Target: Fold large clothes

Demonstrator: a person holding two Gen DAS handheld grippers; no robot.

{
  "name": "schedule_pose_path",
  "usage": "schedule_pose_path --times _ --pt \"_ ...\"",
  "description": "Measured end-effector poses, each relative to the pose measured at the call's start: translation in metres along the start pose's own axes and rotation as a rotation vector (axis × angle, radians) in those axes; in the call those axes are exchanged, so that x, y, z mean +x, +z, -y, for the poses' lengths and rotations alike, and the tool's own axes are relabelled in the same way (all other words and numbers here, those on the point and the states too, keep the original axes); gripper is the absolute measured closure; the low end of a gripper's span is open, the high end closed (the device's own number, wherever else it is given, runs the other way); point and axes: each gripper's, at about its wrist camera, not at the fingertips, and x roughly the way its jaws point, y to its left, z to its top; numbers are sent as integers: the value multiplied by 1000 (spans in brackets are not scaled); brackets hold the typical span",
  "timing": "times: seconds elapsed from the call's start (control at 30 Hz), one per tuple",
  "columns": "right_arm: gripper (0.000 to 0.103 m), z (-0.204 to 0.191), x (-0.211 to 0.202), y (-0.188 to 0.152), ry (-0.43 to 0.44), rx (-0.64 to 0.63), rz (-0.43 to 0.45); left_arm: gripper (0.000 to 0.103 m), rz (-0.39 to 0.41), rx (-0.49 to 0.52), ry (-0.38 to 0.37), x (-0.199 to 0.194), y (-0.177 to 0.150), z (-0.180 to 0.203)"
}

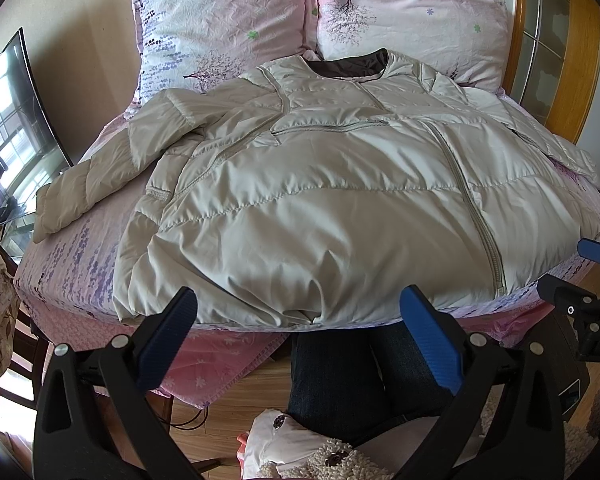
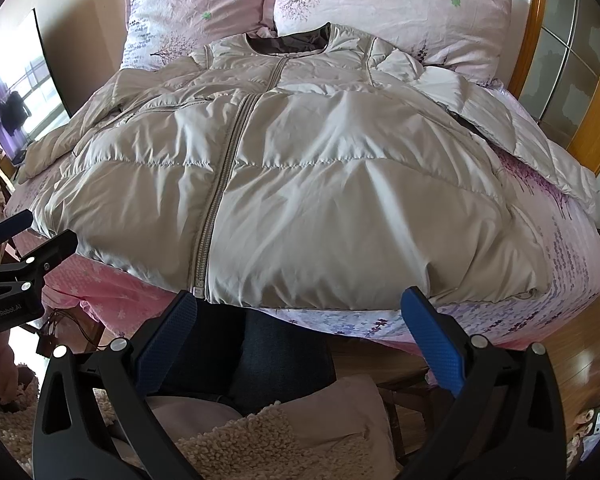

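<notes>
Jacket [image 2: 300, 168] flat on bed [image 2: 572, 264], pillows [image 2: 380, 12] behind.

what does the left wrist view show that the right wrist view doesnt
Only the left wrist view: the jacket's left sleeve spread out in full across the sheet, and the open left tool.

Only the right wrist view: the full-length grey zipper down to the hem, and the open right tool.

Both: the puffy beige quilted jacket lying front-up on the pink floral bed, with two floral pillows behind.

Bed [image 1: 60, 264], floral pink sheet: beige puffer jacket [image 1: 340, 200] spread flat; two pillows [image 1: 220, 20] at head.
</notes>
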Motion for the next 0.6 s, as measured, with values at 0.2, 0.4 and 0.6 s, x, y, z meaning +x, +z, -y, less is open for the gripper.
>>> schedule_pose_path --times 0.2,0.4,0.6 --pt "1 0 0 -1 2 2 -1 2 0 0 0 0 0 0" --pt "1 2 0 -1 5 4 -2 2 -1 0 0 0 0 0" --pt "1 5 0 -2 8 6 -2 2 -1 0 -1 0 0 0"
